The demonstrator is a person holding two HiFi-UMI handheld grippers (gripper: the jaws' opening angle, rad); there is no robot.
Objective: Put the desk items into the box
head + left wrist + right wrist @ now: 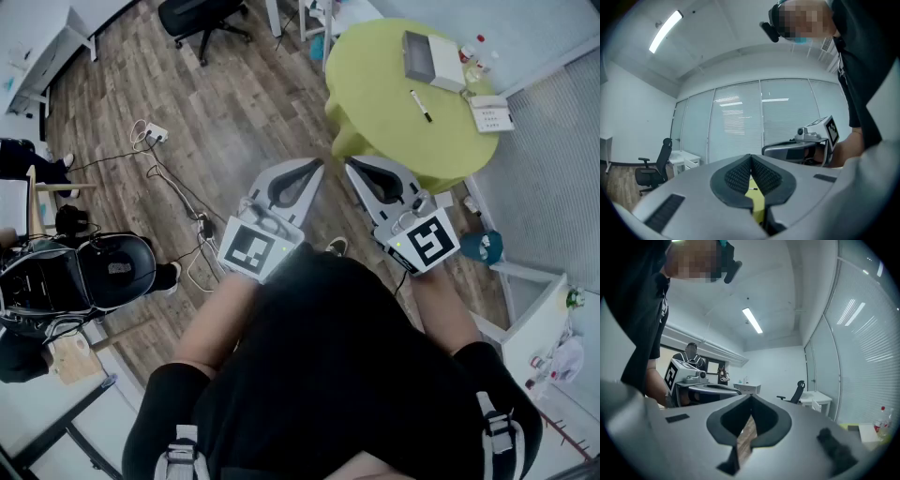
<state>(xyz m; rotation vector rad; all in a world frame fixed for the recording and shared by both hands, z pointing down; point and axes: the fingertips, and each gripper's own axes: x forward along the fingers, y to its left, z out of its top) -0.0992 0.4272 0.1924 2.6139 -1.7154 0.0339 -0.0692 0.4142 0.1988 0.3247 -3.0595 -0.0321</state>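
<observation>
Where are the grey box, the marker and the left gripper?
grey box [424, 56]: head view, its top face.
marker [420, 105]: head view, middle of its barrel.
left gripper [316, 169]: head view, between its closed fingertips.

Both grippers are held out in front of the torso, side by side at about the same height. Left gripper [317, 167]: I read the jaws as closed tip to tip, pads meeting at the front, nothing between them. Right gripper [352, 165]: the same, tips together and empty. The two noses angle slightly toward each other, close but not touching. Marker cubes face up at the rear of each. Left forearm [217, 314] and right forearm [439, 309] are bare, with elbows bent and tucked beside the body.
</observation>
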